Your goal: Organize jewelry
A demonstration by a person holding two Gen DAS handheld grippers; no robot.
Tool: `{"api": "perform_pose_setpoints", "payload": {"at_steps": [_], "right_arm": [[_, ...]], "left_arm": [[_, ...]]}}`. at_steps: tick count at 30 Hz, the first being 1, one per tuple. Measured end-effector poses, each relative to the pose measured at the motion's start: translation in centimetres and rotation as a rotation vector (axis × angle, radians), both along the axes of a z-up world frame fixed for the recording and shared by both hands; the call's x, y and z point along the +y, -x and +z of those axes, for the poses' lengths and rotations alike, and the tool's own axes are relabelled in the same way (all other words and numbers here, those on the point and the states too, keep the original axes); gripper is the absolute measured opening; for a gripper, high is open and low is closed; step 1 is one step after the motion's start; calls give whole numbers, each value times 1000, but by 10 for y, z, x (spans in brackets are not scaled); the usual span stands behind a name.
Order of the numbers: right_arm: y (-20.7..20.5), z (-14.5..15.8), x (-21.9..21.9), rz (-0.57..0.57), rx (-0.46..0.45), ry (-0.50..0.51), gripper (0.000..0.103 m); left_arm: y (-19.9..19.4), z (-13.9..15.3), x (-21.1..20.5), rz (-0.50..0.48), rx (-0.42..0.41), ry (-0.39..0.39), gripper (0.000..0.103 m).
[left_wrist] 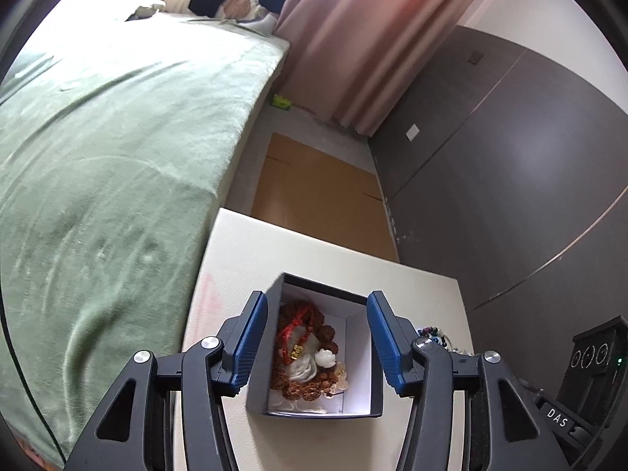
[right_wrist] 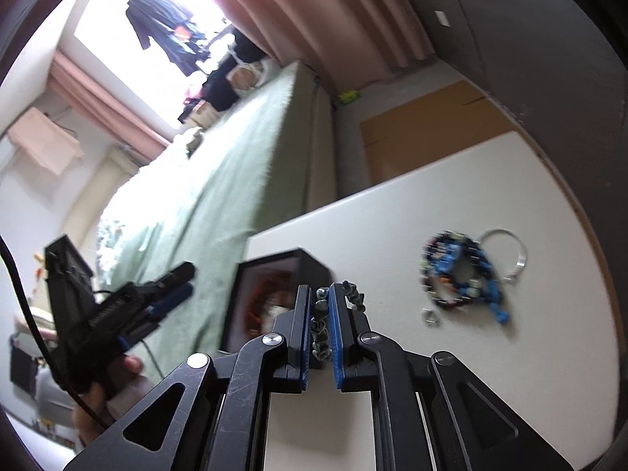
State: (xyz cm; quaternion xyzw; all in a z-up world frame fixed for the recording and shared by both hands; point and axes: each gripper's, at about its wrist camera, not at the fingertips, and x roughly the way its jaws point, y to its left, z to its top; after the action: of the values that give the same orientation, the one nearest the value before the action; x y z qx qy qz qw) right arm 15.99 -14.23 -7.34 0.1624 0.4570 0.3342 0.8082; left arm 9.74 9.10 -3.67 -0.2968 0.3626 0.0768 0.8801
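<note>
— Left gripper (left_wrist: 318, 337) spread wide over the open box (left_wrist: 355, 353), clamped on nothing. Why there?

— Looks like a drop just finished: brown bead strings, red cord and a white flower charm heaped inside (left_wrist: 310, 357), pads clear of both walls. Placed in the box, presumably, to keep that set together.

— And the right gripper (right_wrist: 318, 324)?

— Pinched tight on a grey bead bracelet (right_wrist: 320, 327), loose end hanging over the outer finger. Held above the white table (right_wrist: 392, 212), close to the box corner, likely next to go in.

— Left on the table?

— A blue and dark bead tangle (right_wrist: 461, 274), a silver bangle (right_wrist: 510, 249) touching it, a small ring (right_wrist: 431, 317) just beside.

— Anything in the way?

— Left gripper, parked over the box mouth; needs clearing before the bracelet can drop. Box already crowded. Green bed (left_wrist: 117, 137) alongside, cardboard (left_wrist: 314, 188) on the floor beyond; neither a hindrance.
</note>
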Motion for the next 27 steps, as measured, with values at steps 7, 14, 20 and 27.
{"api": "perform_pose_setpoints", "payload": {"at_steps": [7, 14, 20, 27], "right_arm": [[1, 17, 38, 55, -53, -31, 10], [0, 17, 88, 144, -77, -65, 11], [-6, -12, 99, 124, -48, 16, 49], [-12, -8, 52, 37, -31, 7, 56]], "left_arm": [[15, 10, 19, 29, -34, 27, 54], [24, 13, 36, 68, -57, 58, 54], [21, 10, 32, 54, -40, 56, 54], [18, 8, 20, 33, -26, 42, 54]]}}
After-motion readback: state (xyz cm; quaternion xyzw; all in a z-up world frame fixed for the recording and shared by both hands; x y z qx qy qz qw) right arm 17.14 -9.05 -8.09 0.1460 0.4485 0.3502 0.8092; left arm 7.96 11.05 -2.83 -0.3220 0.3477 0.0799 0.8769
